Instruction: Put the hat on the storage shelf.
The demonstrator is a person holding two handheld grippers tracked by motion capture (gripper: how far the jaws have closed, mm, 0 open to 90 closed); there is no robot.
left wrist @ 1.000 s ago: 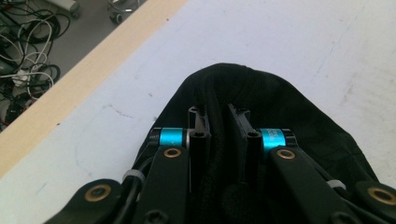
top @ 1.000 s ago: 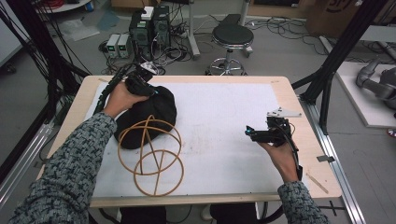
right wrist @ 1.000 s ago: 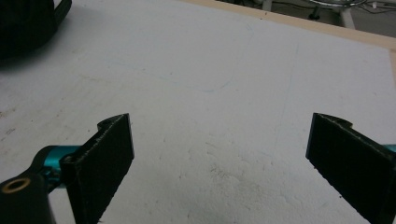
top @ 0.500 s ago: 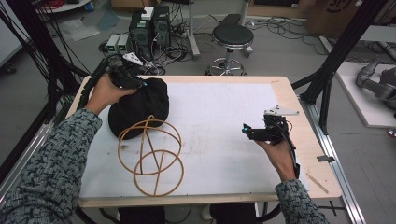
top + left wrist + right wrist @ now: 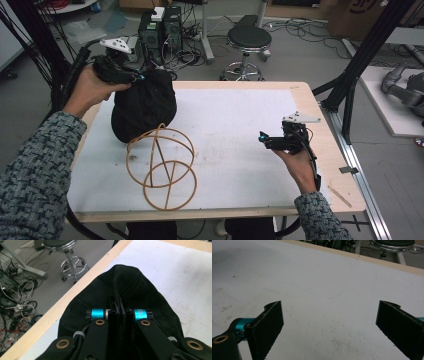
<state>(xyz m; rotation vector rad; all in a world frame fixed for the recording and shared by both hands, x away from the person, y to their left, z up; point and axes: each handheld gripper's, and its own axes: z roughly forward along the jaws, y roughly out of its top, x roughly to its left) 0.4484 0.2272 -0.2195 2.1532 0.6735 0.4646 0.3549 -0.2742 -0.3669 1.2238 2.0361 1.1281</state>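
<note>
Two grippers in my sight: the left gripper (image 5: pixel 119 315) pinches a fold of soft black mesh bag (image 5: pixel 144 104) at the table's far left, beside a thin wooden wire-frame sphere (image 5: pixel 161 166). My right gripper (image 5: pixel 329 327) hovers spread wide over the matte white mat (image 5: pixel 317 290).

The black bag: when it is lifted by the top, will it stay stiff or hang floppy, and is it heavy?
Probably floppy: the black bag hangs as a soft, rounded sack from the left gripper, which pinches a fold of its cloth. It seems light, since that pinch alone appears to carry it. It could swing against the wire frame beside it.
</note>
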